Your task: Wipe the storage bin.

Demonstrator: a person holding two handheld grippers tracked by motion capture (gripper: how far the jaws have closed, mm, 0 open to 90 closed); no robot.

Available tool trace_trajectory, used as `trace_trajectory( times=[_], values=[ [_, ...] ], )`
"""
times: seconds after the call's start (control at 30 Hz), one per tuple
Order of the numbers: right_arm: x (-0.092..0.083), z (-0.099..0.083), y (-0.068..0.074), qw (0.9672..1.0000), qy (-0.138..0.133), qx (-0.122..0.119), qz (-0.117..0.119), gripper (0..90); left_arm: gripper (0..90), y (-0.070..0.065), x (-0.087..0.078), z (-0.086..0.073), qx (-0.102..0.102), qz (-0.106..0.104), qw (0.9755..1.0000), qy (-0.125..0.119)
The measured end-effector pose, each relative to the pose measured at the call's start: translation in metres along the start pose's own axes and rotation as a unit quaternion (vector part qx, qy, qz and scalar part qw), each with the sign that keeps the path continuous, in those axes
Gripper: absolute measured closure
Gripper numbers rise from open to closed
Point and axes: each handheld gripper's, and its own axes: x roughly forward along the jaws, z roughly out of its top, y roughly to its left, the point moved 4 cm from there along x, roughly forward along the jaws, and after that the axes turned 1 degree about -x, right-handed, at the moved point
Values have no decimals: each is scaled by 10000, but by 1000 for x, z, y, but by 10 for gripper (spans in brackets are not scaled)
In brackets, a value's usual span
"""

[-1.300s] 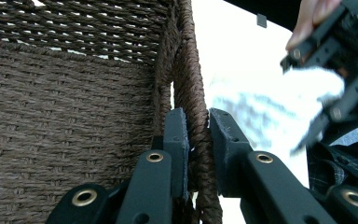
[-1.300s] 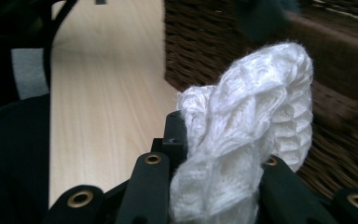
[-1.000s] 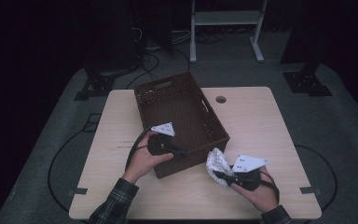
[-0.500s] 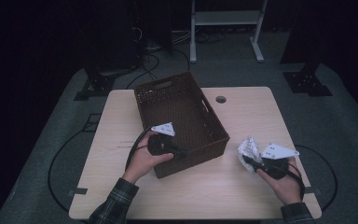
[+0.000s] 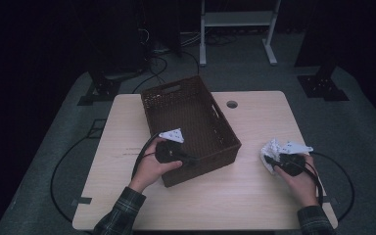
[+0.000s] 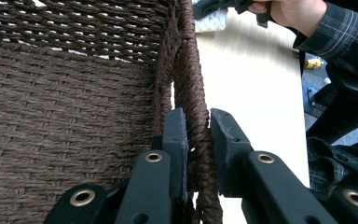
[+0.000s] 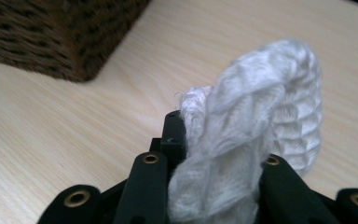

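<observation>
Cloth: white knitted cloth [image 7: 251, 140], bunched between the jaws of the right gripper [image 5: 280, 160]; in the high view it sits at the table's right edge, well apart from the basket.
Basket: brown woven basket [image 5: 191, 127], set at an angle near the middle of the table [image 5: 254, 196]; what lies inside is too dim to make out.
Left gripper: left gripper [image 6: 198, 140], jaws nearly closed and clamped on the basket's near wall, one jaw inside the weave and one outside; it steadies the basket.
Right gripper: jaws part-way closed with the cloth packed between them. They have just been opening a little, so the grip may be loosening, though the cloth hides the pads and whether they press on it is uncertain.
Right hand: hand [image 5: 301, 183] low over the table's right side, gripper pointing away from the person.
Step in hand: judged to be carrying the cloth out to the table, clear of the basket, while the other gripper holds the basket in place.
Next move: probably lower the cloth onto the bare wood, open the jaws fully, and lift away without dragging the fabric.
</observation>
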Motion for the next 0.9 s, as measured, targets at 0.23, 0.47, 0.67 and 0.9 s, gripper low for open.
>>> trace_trajectory(
  times=[0.23, 0.47, 0.67, 0.9],
  values=[
    [-2, 0, 0, 10000, 7, 26, 5, 615, 760, 0, 0, 0, 13, 7, 10000, -1],
    [-15, 7, 1, 9996, -264, 47, -49, 535, 721, -1, 0, 1, 43, -12, 10000, 12],
    [-27, 16, 2, 9983, -578, 82, -14, 635, 513, -2, -3, 4, 90, 192, 9998, -45],
    [-39, 30, 2, 9965, -795, 179, 165, 867, 327, -3, -16, 4, 38, 414, 9990, -144]
  ],
)
